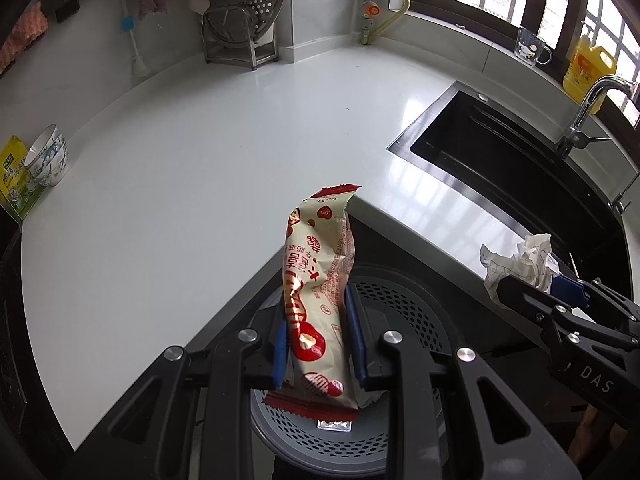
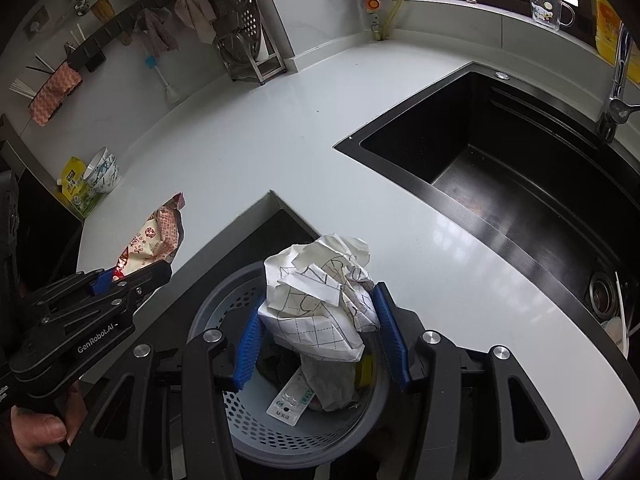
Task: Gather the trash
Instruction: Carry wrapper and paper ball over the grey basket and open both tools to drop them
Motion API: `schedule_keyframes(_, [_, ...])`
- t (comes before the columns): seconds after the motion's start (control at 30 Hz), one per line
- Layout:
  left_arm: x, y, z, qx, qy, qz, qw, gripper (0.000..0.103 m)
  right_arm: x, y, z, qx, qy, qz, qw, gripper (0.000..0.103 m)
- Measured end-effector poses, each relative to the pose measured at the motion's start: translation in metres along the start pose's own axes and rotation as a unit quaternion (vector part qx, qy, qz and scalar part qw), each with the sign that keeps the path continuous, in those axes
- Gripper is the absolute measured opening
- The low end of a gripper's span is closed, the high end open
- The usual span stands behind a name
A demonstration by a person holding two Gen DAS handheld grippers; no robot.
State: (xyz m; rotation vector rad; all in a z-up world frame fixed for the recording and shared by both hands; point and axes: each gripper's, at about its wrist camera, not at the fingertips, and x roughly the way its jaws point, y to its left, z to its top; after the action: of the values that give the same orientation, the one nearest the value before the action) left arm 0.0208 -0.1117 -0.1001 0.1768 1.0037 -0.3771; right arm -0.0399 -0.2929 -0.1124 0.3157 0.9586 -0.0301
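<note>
My left gripper (image 1: 318,334) is shut on a cream and red snack wrapper (image 1: 318,280), which stands up between the blue pads. It hangs over a grey perforated waste bin (image 1: 404,304) below the counter's inner corner. My right gripper (image 2: 320,328) is shut on a crumpled ball of gridded white paper (image 2: 320,300), held above the same bin (image 2: 224,312). Inside the bin lie a blister pack (image 2: 290,400) and other scraps. Each gripper shows in the other's view: the right gripper (image 1: 532,284) with its paper (image 1: 520,264) at the right, the left gripper (image 2: 120,276) with the wrapper (image 2: 154,240) at the left.
A white L-shaped counter (image 1: 200,184) wraps around the bin. A black sink (image 2: 500,168) with a tap (image 1: 588,112) lies to the right. Stacked bowls (image 1: 48,156) and a yellow-green packet (image 1: 14,176) stand at the left edge. A steel rack (image 1: 240,28) stands at the back wall.
</note>
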Motion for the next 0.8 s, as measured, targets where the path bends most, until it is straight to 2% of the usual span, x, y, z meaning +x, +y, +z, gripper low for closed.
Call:
schedule_keyframes(0.43, [0.004,-0.005,-0.031,-0.009,0.026,0.01,0.9996,0.025,0.012,-0.003,-0.029,-0.01,0.032,0.015,0.999,0.05])
schedule_keyframes(0.8, [0.022,0.004,-0.045,-0.018,0.061,0.006,0.9979,0.027,0.043,0.008,-0.039,-0.035,0.077,0.026,0.996,0.051])
